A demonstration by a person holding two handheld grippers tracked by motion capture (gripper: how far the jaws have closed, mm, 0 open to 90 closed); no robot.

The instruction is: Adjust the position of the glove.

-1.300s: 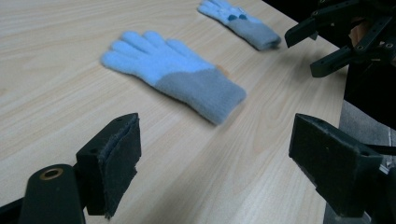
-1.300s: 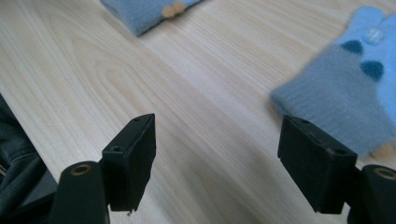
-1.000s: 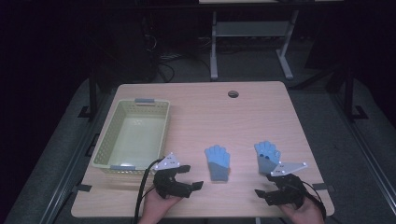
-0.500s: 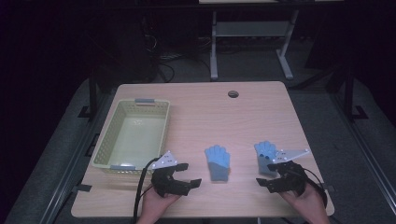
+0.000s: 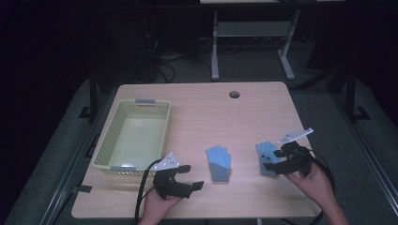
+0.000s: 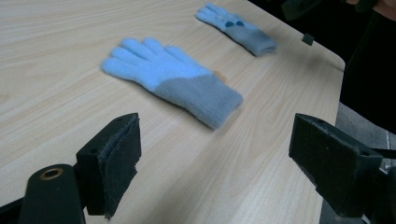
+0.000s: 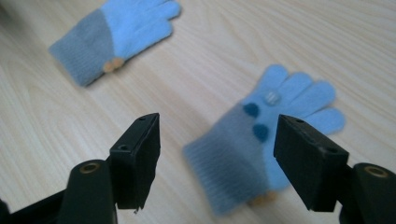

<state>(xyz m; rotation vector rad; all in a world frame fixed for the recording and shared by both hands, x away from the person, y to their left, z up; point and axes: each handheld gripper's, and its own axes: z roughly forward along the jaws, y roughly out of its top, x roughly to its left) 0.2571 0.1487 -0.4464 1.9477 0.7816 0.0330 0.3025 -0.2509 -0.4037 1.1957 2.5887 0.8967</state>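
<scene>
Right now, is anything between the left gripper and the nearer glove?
No. In the left gripper view, only bare table lies between the open left gripper and the nearer glove.

Bare table (image 5: 206, 117) lies open around both gloves (image 5: 219, 162); the basket (image 5: 105, 149) walls off the left.

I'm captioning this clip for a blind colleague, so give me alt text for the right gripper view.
The right gripper hangs open just above the grey cuff of a blue glove with dark buttons lying flat on a light wooden table. A second blue glove lies apart from it at the upper left of the view.
</scene>
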